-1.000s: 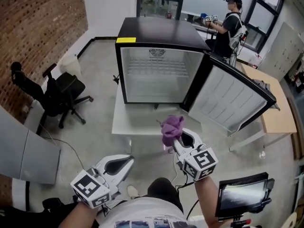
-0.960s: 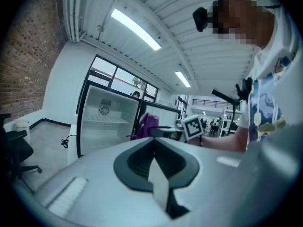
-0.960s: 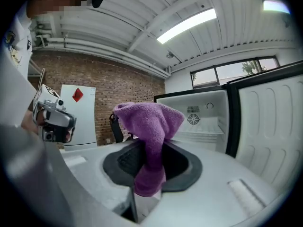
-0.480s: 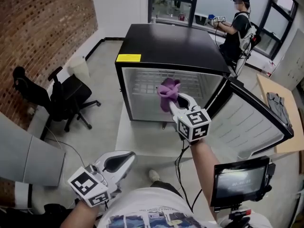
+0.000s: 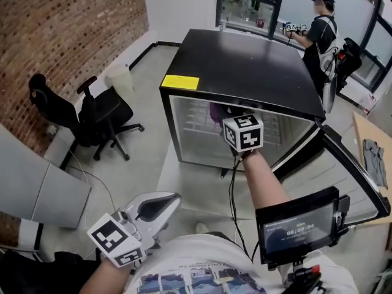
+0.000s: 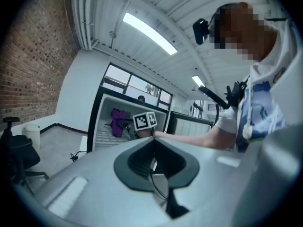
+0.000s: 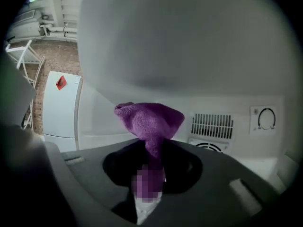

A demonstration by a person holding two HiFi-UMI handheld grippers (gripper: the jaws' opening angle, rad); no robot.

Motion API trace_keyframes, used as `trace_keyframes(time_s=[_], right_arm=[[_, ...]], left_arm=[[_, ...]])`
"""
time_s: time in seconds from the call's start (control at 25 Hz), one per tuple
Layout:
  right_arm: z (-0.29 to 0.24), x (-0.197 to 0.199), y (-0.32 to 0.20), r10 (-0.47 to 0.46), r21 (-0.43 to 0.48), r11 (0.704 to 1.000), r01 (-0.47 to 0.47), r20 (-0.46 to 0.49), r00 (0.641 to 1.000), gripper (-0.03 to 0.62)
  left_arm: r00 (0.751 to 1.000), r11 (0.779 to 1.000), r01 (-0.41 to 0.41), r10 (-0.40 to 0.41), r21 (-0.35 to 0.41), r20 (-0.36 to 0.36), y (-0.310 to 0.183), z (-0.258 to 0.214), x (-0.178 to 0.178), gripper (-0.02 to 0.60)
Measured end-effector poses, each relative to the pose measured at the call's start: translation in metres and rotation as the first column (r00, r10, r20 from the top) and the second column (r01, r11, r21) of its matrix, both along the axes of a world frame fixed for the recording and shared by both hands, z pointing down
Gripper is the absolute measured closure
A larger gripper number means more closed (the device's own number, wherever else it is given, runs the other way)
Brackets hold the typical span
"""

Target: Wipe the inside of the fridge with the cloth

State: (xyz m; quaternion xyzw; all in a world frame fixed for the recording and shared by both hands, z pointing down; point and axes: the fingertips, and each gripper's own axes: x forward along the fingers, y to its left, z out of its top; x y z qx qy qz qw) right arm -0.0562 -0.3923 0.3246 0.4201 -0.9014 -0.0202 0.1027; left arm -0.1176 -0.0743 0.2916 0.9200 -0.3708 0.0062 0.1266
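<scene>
Though half-hidden overhead, purple cloth (image 7: 149, 119) in right tool (image 7: 152, 157) inside fridge (image 5: 245, 66).

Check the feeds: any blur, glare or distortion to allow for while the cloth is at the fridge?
Head view: sharp, evenly lit; the wide lens bows the fridge edges. Right gripper view: heavy fisheye with black corners, a pale out-of-focus mass across the top; the purple cloth in the right claw is sharp. Left gripper view: fisheye, bright ceiling strip lights, left claw soft.
</scene>
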Motion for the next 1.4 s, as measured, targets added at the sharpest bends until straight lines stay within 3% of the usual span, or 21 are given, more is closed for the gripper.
trace_keyframes(time_s=[0.64, 1.4], right_arm=[[0.022, -0.039, -0.063, 0.030, -0.037, 0.999, -0.031, -0.026, 0.999, 0.500], [0.024, -0.061, -0.053, -0.053, -0.106, 0.993, 0.050, -0.024, 0.998, 0.500]], left_arm=[[0.998, 0.998, 0.067, -0.067, -0.016, 0.020, -0.002, 0.010, -0.020, 0.572], [0.998, 0.997, 0.062, -0.061, -0.046, 0.016, 0.005, 0.009, -0.022, 0.572]])
